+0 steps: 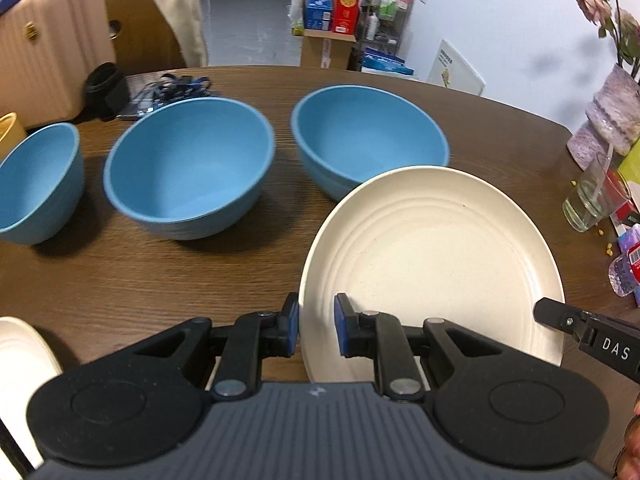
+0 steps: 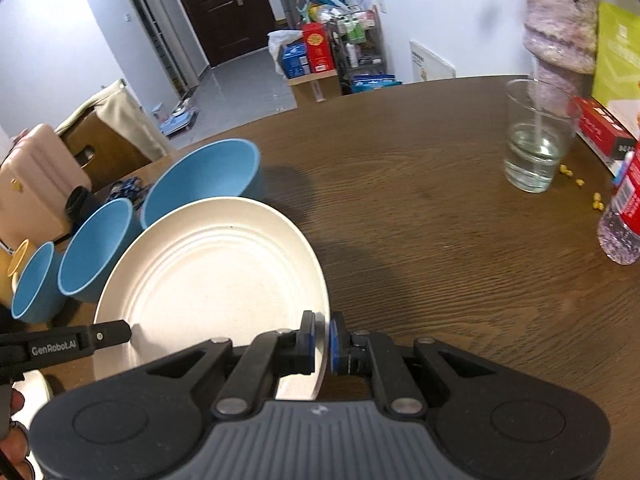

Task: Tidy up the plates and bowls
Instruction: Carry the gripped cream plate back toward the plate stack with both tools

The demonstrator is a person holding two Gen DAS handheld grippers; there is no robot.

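We see a round cream plate with ringed grooves [image 1: 436, 264] gripped from both sides – the left gripper [image 1: 317, 330] has its blue-padded fingers [image 1: 343, 330] closed on the rim at lower centre of the left wrist view, one finger on each face. In the right wrist view the right gripper [image 2: 322, 340] pinches the same plate [image 2: 212, 280] at its rim, low and just right of centre, the fingers narrow with only the thin edge between them.

The plate is tilted, its far edge overlapping the nearest of three blue matte bowls [image 1: 188, 168] lined up across the middle of the left view on the dark wood-grain worktop [image 1: 120, 280]. Right of the plate in the right view the worktop [image 2: 440, 220] lies bare up to a clear drinking glass with water [image 2: 536, 140] and a plastic bottle with a red label [image 2: 624, 216] at the right edge.

A second cream plate [image 1: 20, 364] is cut off at the lower left of the left view – we cannot tell its full shape. Both gripper bodies hide the plate's near edge.
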